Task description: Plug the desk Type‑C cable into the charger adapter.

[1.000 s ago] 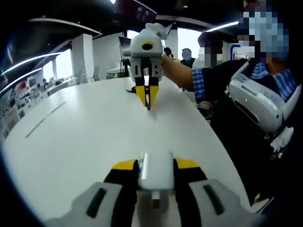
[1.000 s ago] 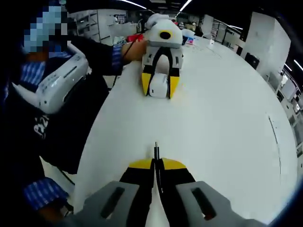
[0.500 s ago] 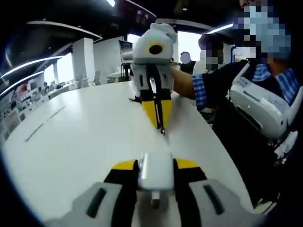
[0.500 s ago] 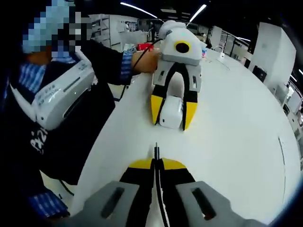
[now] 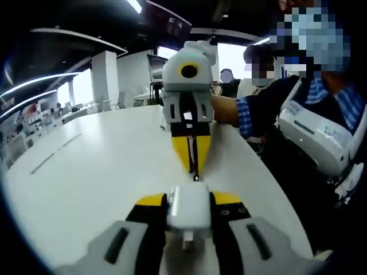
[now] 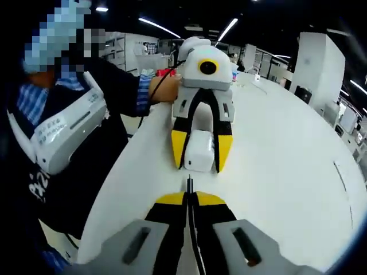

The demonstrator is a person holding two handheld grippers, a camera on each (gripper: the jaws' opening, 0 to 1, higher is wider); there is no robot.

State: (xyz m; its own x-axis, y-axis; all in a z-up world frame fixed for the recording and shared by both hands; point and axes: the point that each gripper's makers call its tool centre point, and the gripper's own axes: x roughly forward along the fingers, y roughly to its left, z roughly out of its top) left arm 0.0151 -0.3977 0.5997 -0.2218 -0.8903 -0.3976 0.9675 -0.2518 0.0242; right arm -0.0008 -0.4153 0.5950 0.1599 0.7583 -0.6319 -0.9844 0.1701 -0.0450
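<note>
As both hands meet over the white counter (image 5: 86,166), the right tongs (image 6: 189,197), clamped on the Type-C cable (image 6: 189,184), point its plug end-on just short of the charger adapter (image 5: 189,207) gripped dead ahead in the left tongs (image 5: 189,200).

Two jaw-mounted fisheye cameras face each other, close and low, over one white table.

The left gripper view looks forward along its own yellow-tipped grey jaws, which rise from 6 o'clock; the opposing right gripper (image 5: 195,163) fills 12 o'clock, very near, head-on. The right gripper view looks back the opposite way along its own jaws, with the left gripper (image 6: 197,153) just ahead at 12 o'clock. Both views share the glossy white oval table (image 5: 86,172), a person in a blue checked sleeve (image 6: 143,86) (at 2 o'clock in the left gripper view, 10 o'clock in the right gripper view), and the dim office beyond.
</note>
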